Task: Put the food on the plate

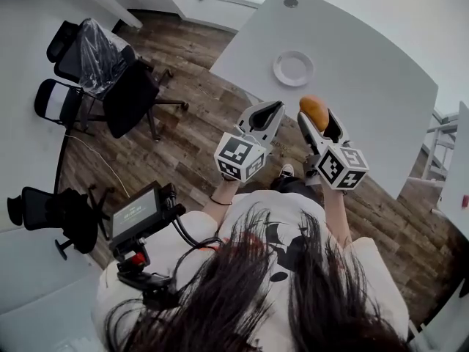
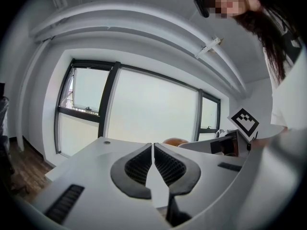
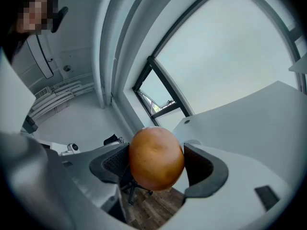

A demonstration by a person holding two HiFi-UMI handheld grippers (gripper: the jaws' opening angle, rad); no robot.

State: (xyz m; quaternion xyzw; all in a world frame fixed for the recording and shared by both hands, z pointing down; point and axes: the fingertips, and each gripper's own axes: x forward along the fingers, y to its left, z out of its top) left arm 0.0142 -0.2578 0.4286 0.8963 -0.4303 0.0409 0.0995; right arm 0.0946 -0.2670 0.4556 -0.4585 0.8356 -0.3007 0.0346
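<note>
One round orange food [image 1: 314, 108] sits clamped in the right gripper [image 1: 316, 120], near the plate [image 1: 293, 69]; the left gripper [image 1: 264, 116] is alongside, jaws pressed together, empty.

You had two grippers in view, the left gripper [image 1: 268, 111] and the right gripper [image 1: 316, 117]. There was one plate [image 1: 293, 68], one piece of food [image 1: 314, 111], one table [image 1: 366, 64], and what looked like four chairs [image 1: 132, 94].
</note>
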